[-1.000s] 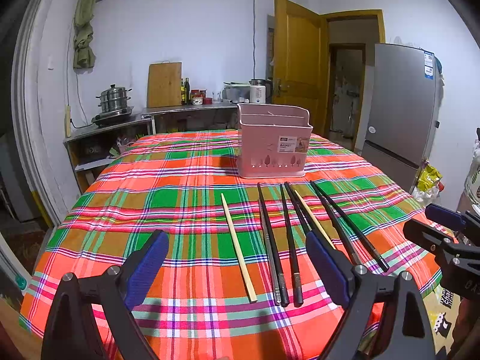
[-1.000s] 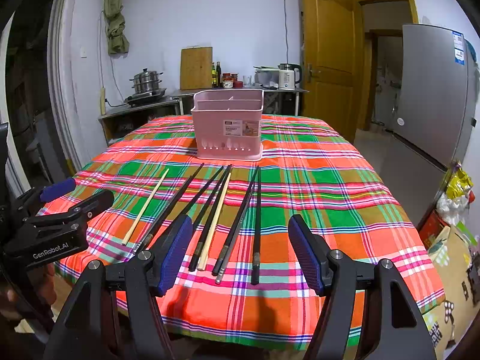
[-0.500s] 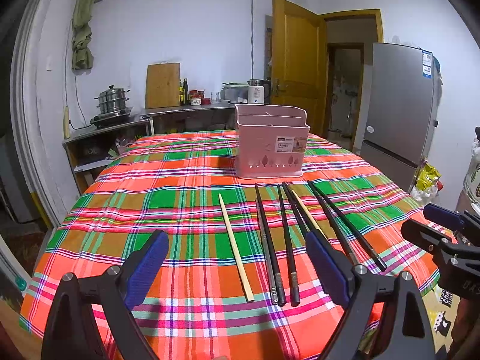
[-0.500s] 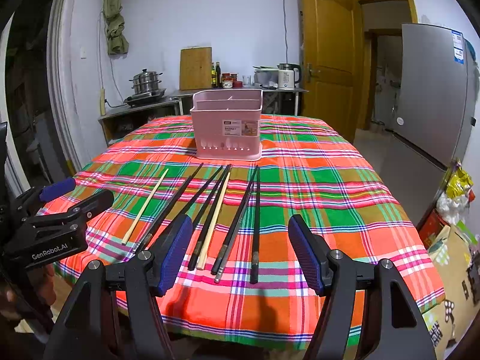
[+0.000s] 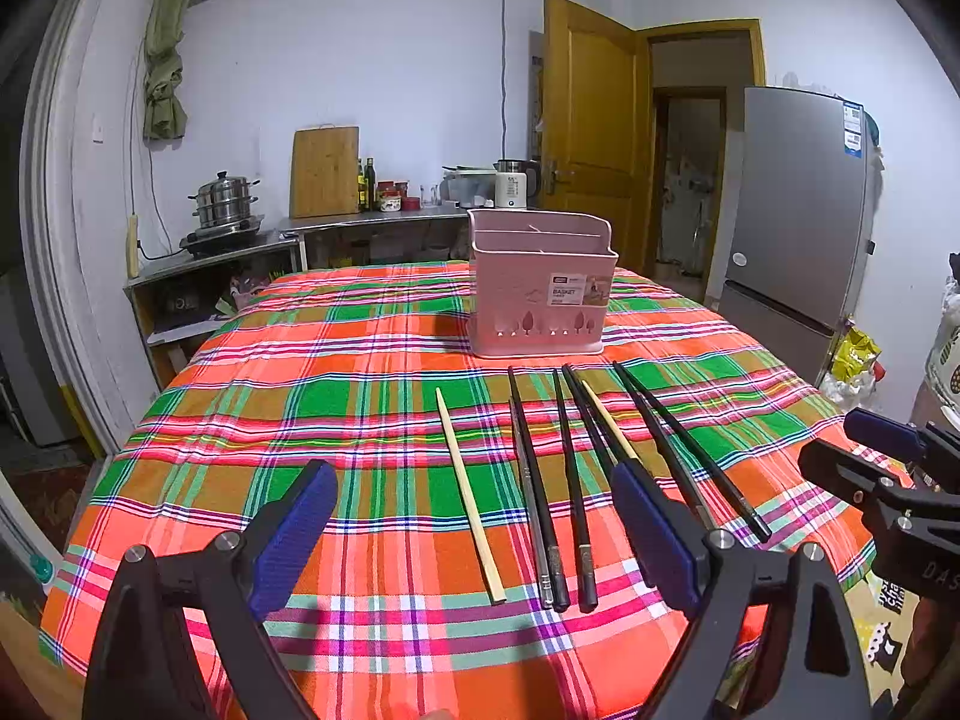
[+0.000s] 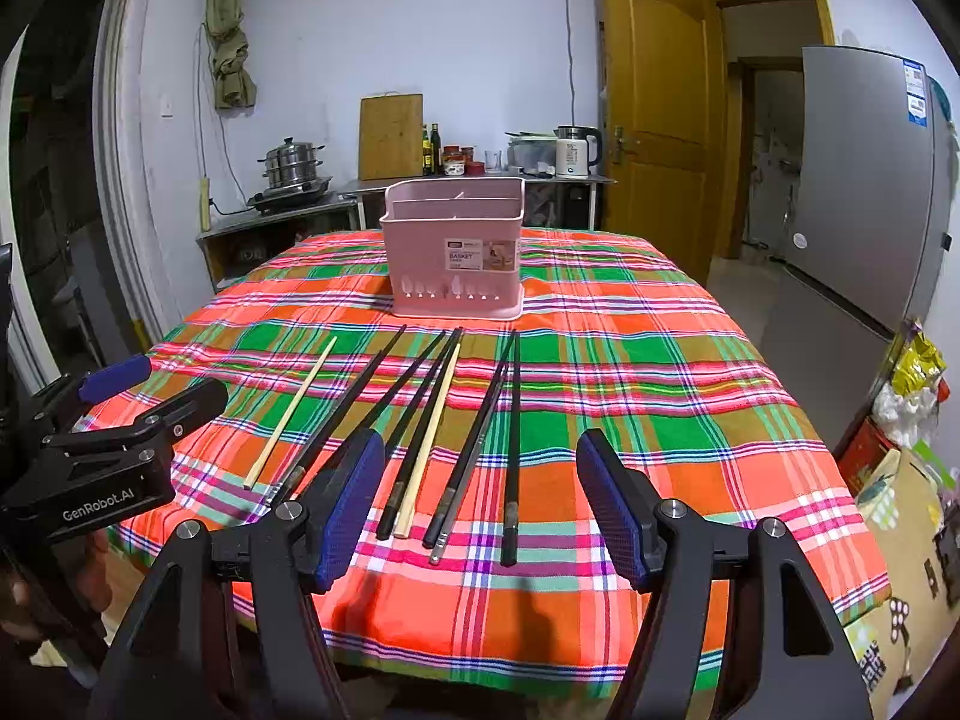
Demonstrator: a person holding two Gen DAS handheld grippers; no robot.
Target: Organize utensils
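Meanwhile, both grippers hung with jaws spread wide and empty over the near edge of the plaid tablecloth (image 5: pixel 360 396): the left gripper (image 5: pixel 474 519) and the right gripper (image 6: pixel 480 498). Chopsticks (image 6: pixel 444 414), black and pale wooden, lay side by side just before the pink basket (image 6: pixel 456 258), which stood upright farther back.

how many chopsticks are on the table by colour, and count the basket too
light wooden chopsticks: 2
dark chopsticks: 7 (some lie close together, so this count is less sure)
pink basket: 1
total: 10
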